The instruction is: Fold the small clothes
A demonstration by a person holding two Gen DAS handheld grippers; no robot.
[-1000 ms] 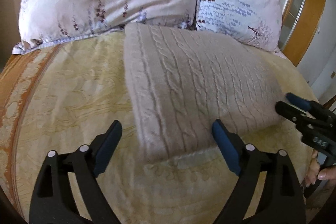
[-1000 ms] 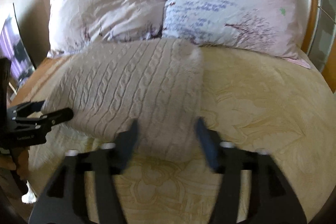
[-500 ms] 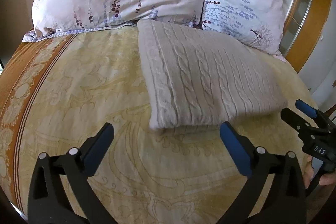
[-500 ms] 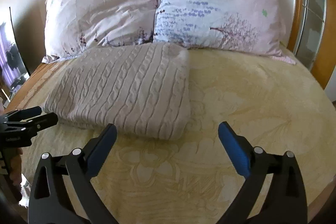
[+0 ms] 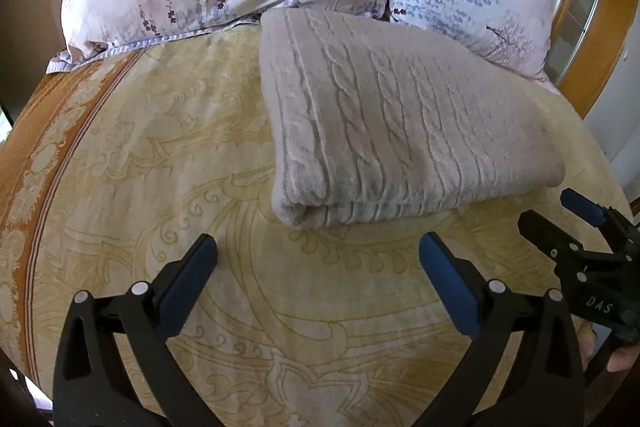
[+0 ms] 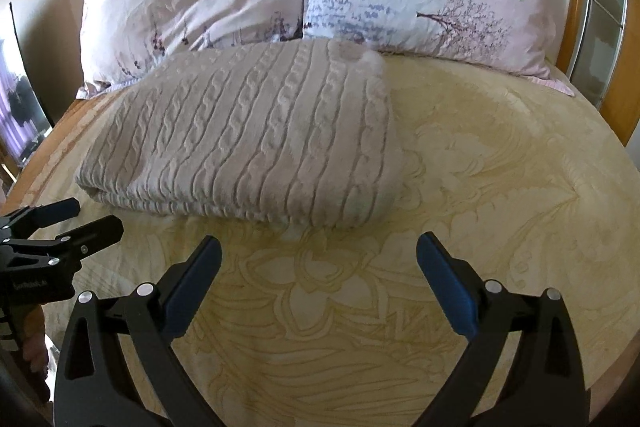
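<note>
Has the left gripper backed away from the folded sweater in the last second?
Yes. The left gripper has withdrawn toward the camera; the cable-knit sweater now lies clear beyond its open jaws.

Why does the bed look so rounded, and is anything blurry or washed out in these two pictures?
Both views: fisheye lenses bulge the bedspread into a dome, and black corners frame each picture. Left wrist view: the sweater is sharp; daylight washes out the top right. Right wrist view: the sweater's far corner is smeared and pale, and its right edge is soft.
</note>
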